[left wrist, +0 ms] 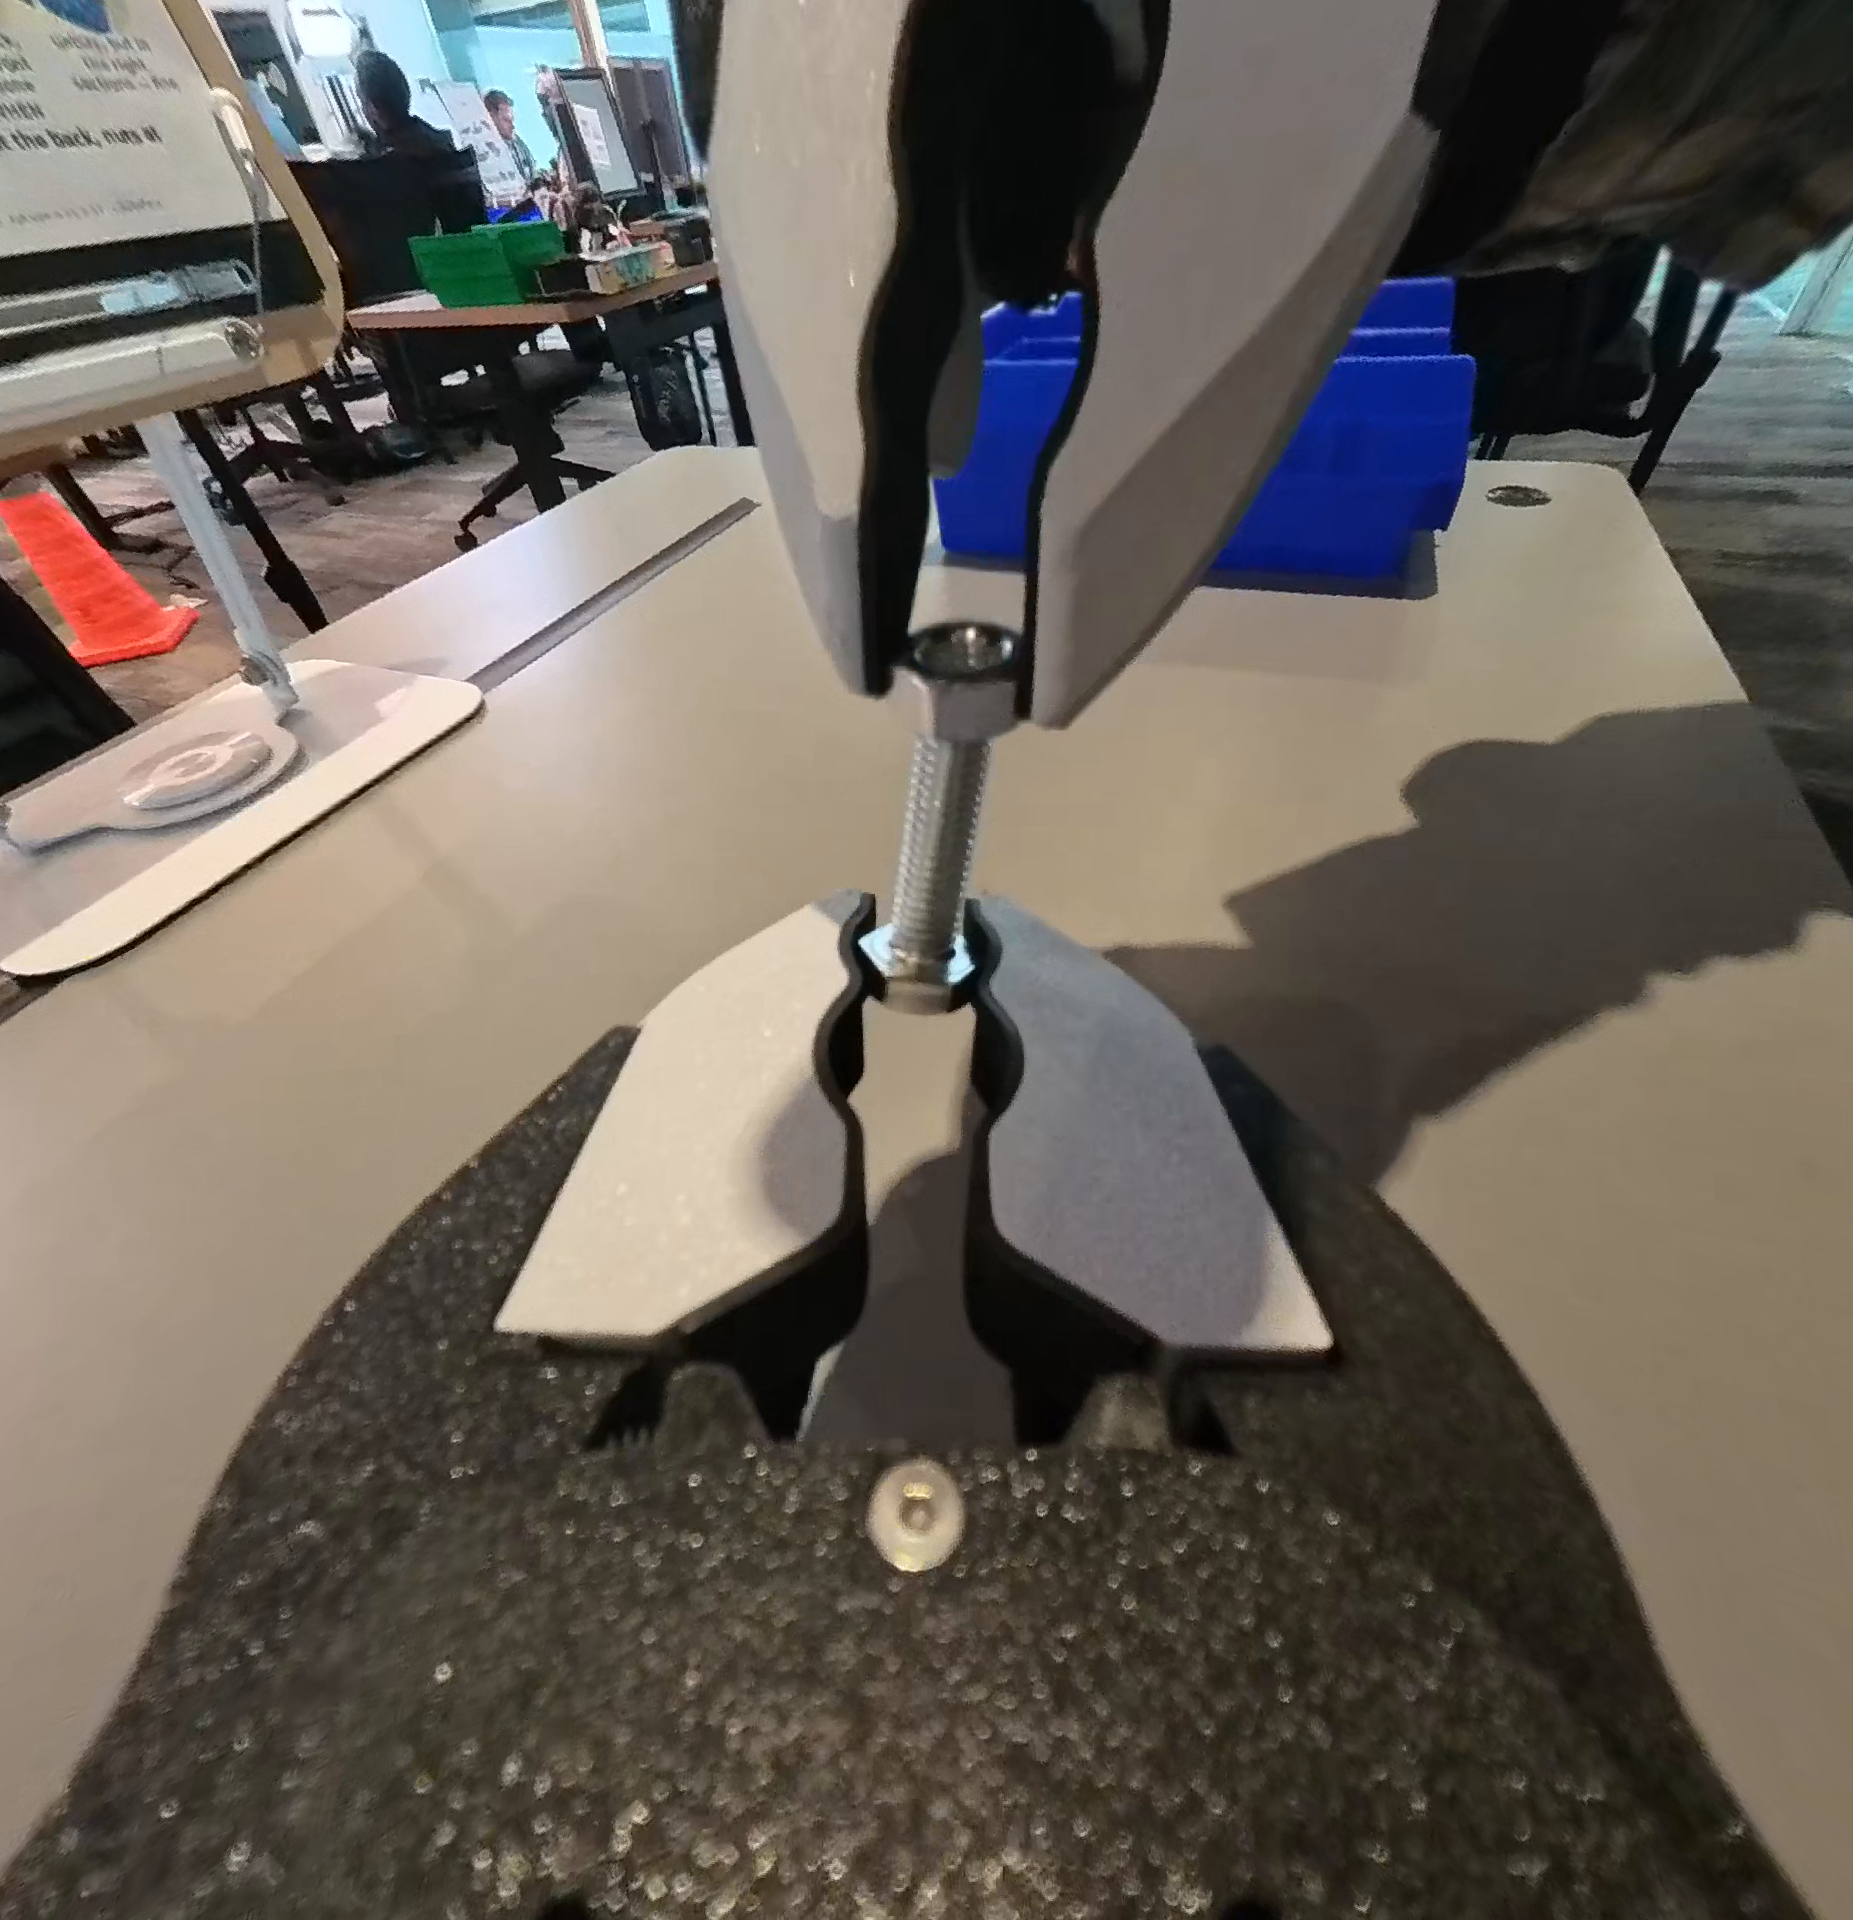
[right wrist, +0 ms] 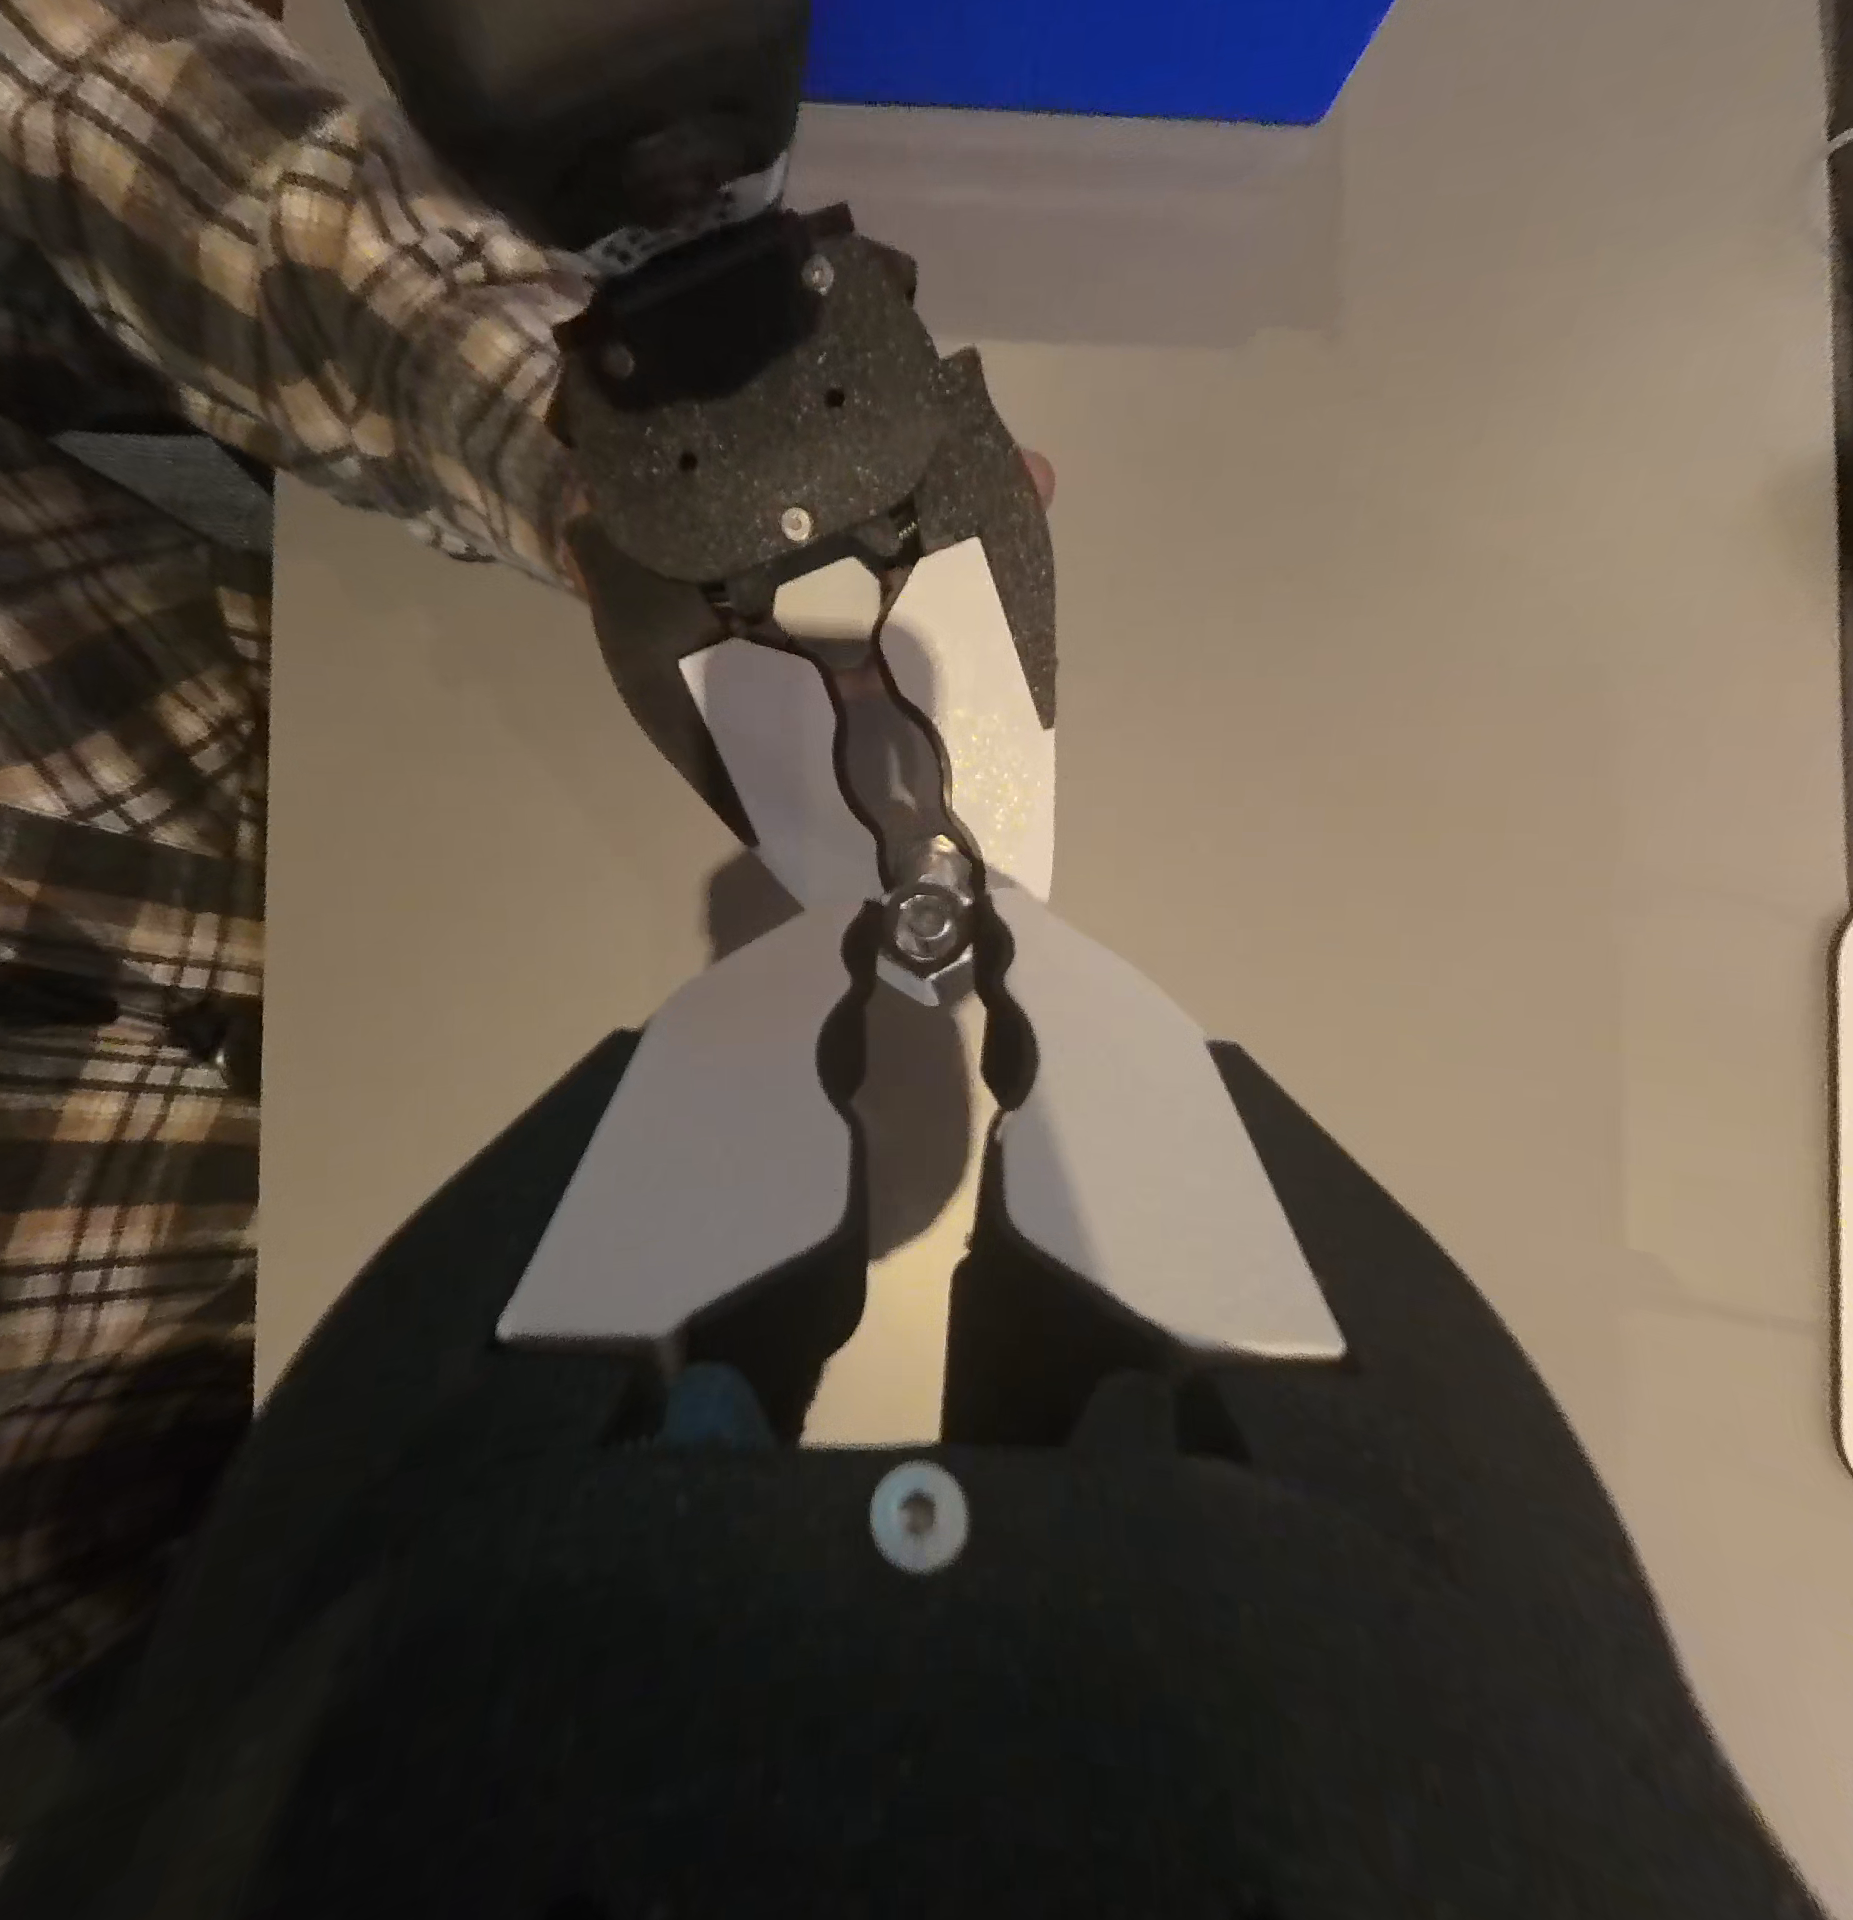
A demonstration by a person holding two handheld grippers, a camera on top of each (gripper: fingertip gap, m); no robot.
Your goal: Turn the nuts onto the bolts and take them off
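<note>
The left gripper (left wrist: 917,961) is clamped on the nut (left wrist: 919,974) at the lower end of the upright bolt (left wrist: 941,831), above the table (left wrist: 486,935); the right gripper (left wrist: 969,665) pinches the bolt's head from above. A printed sign (left wrist: 80,114) stands left, its writing only partly legible

I see a pale beige table (left wrist: 1421,935). Blue bins (left wrist: 1317,468) sit at its far edge, and a white stand base (left wrist: 226,769) rests near its left edge.
</note>
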